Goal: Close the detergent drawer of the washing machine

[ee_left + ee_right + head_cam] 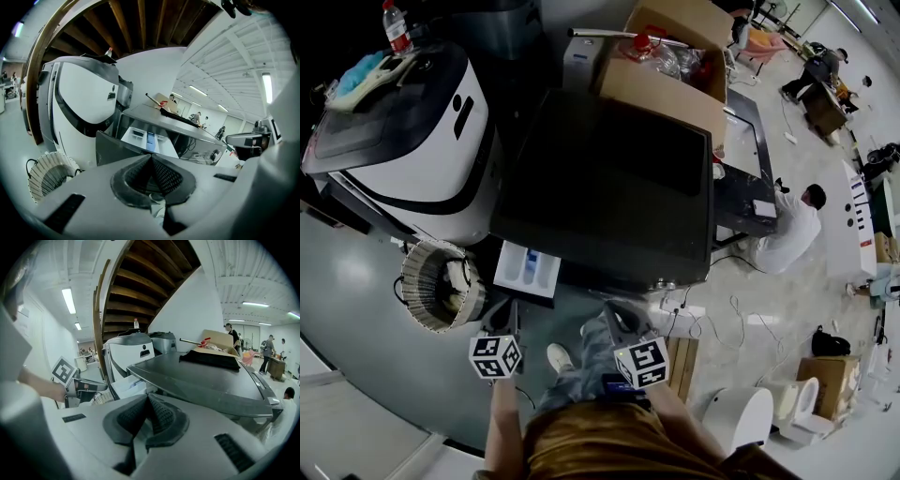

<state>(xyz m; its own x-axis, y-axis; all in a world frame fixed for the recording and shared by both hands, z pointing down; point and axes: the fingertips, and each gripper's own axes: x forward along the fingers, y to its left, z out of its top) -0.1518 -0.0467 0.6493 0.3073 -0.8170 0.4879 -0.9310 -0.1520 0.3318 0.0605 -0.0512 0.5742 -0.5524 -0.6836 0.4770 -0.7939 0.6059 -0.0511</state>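
Note:
The dark washing machine (609,187) fills the middle of the head view. Its white detergent drawer (528,270), with a blue compartment, sticks out of the front at the left. My left gripper (506,309) hangs just below the drawer, shut and empty. My right gripper (616,314) is off to the drawer's right, in front of the machine, also shut and empty. In the left gripper view the open drawer (149,140) lies straight ahead of the closed left gripper (151,161). The right gripper view has the right gripper (147,401) closed, the drawer (124,385) ahead at left, and the left gripper (77,387) beside it.
A white appliance (412,141) stands left of the machine, with a water bottle (397,28) on top. A wicker basket (439,286) sits on the floor left of the drawer. A cardboard box (670,66) rests on the machine's far side. A person (792,225) crouches at the right.

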